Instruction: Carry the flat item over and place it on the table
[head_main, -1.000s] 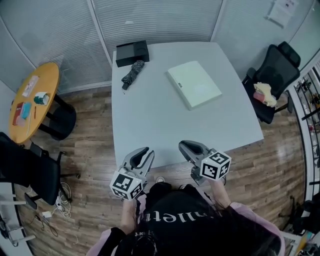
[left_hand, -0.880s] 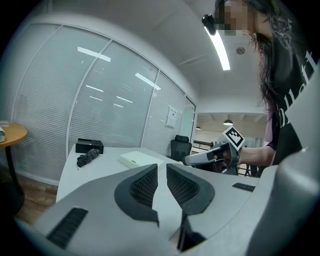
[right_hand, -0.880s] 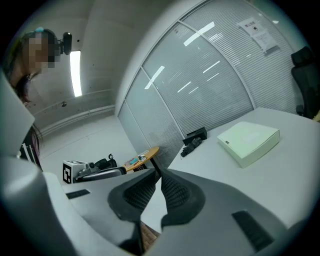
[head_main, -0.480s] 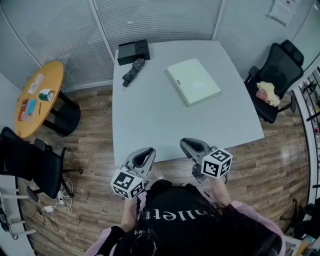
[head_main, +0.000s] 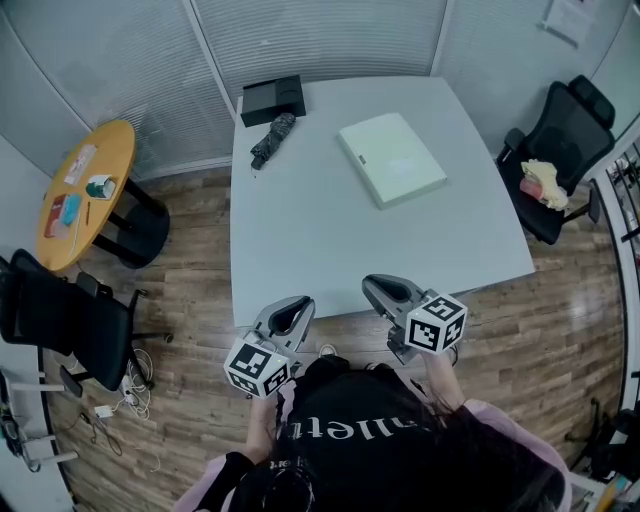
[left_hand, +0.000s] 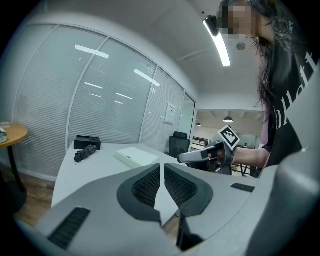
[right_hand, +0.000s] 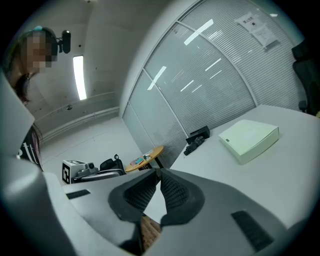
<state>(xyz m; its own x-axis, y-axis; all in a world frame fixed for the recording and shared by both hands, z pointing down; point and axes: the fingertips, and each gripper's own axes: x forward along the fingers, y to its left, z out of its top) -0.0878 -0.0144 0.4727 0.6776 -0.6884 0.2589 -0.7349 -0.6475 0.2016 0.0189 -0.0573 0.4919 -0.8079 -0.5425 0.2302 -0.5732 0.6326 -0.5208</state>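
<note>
Glass-walled office, blinds shut, wood floor. Grey table (head_main: 300, 250) fills the middle and you stand at its near edge. One black office chair (head_main: 560, 130) sits right of it with a yellowish bundle (head_main: 545, 183) on the seat, and a second chair (head_main: 60, 320) sits at left. Round wooden table (head_main: 110, 150) at far left carries small clutter.

Flat item (head_main: 392, 158), a pale green box, already lies flat on the grey table's far right part, well apart from both grippers. You may have just set it there or it may only be waiting; can't tell. It looks stiff, smooth-skinned and probably light. It's likely too wide for one jaw, so any lift wants opposite side edges, one gripper each, kept level; that slick skin could slip.

Black box (head_main: 273, 99) sits at the far left corner with a folded umbrella (head_main: 273, 140) just beside it. Neither touches the flat item, and nothing lies between you and it.

Left gripper (left_hand: 161, 166): jaws pressed together, nothing between. Right gripper (right_hand: 159, 171): same, closed and empty.
</note>
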